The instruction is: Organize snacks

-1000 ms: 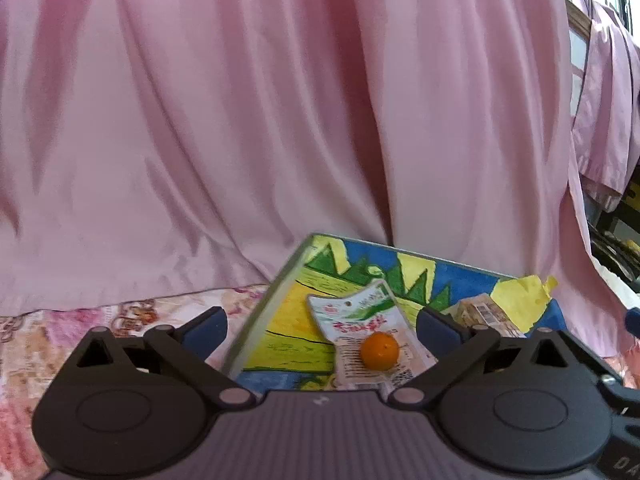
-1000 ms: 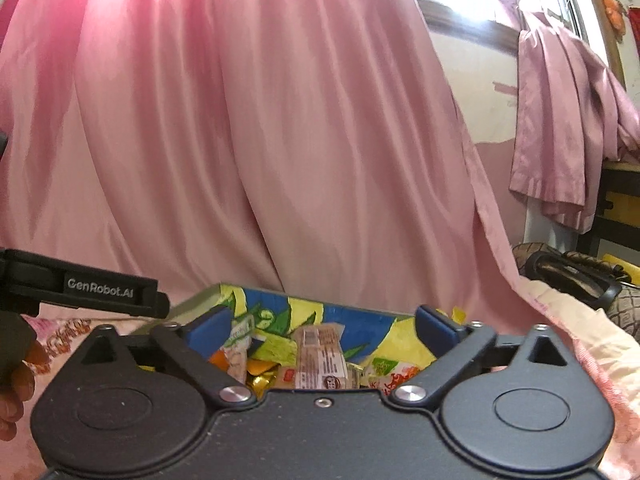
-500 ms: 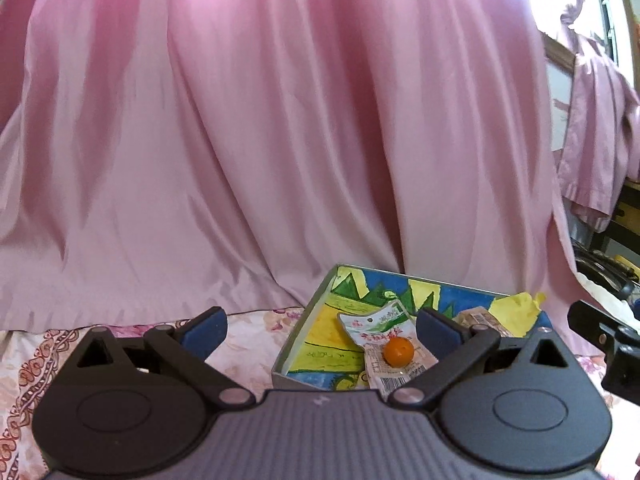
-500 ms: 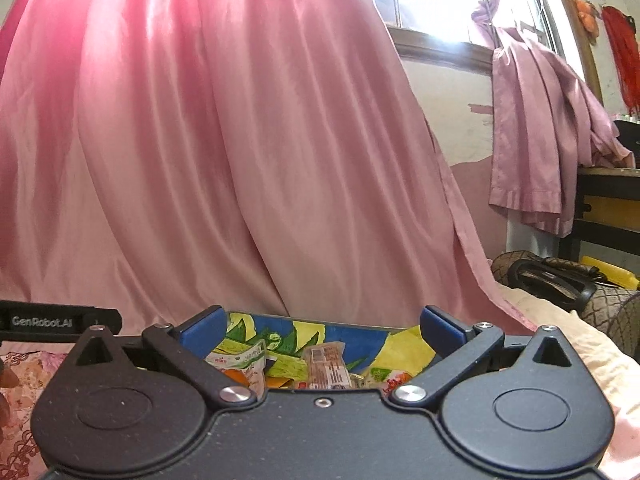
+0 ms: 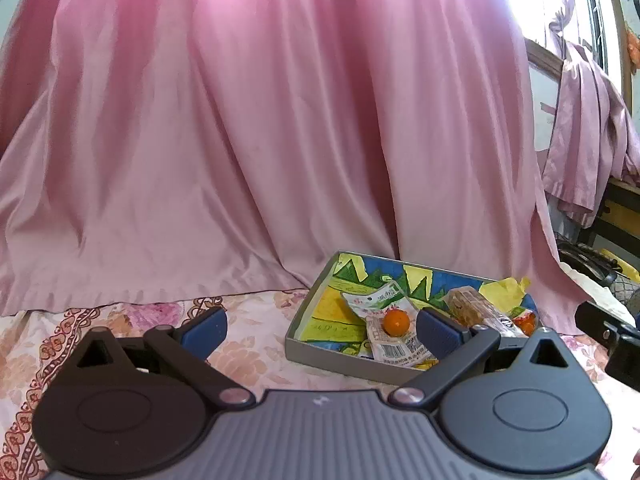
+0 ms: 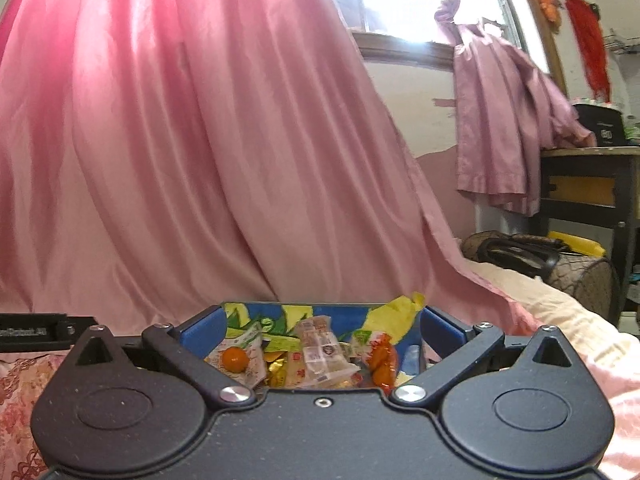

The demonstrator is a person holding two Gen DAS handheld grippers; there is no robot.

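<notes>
A shallow grey box [image 5: 316,354] with a blue, yellow and green printed inside lies on the flowered bedspread [image 5: 132,316]. In it are several snack packets: a white-green pouch showing an orange ball [image 5: 396,322], a clear wrapped bar [image 5: 478,308] and an orange packet [image 5: 526,320]. My left gripper [image 5: 320,328] is open and empty, just short of the box's near left corner. My right gripper [image 6: 320,330] is open and empty too, its fingers framing the box [image 6: 256,308]. The pouch [image 6: 236,358], the bar [image 6: 320,346] and the orange packet [image 6: 382,360] lie between them.
A pink satin curtain [image 5: 260,128] hangs right behind the box. To the right stand a dark table [image 6: 584,184] with draped purple cloth [image 6: 504,120], a patterned bag [image 6: 540,256] and a cream blanket [image 6: 560,312]. The other gripper's body [image 5: 612,340] shows at the right edge.
Both grippers have drawn back and tilted up, so the box looks smaller and farther in the left view. More curtain and window shows. Both stay open.
</notes>
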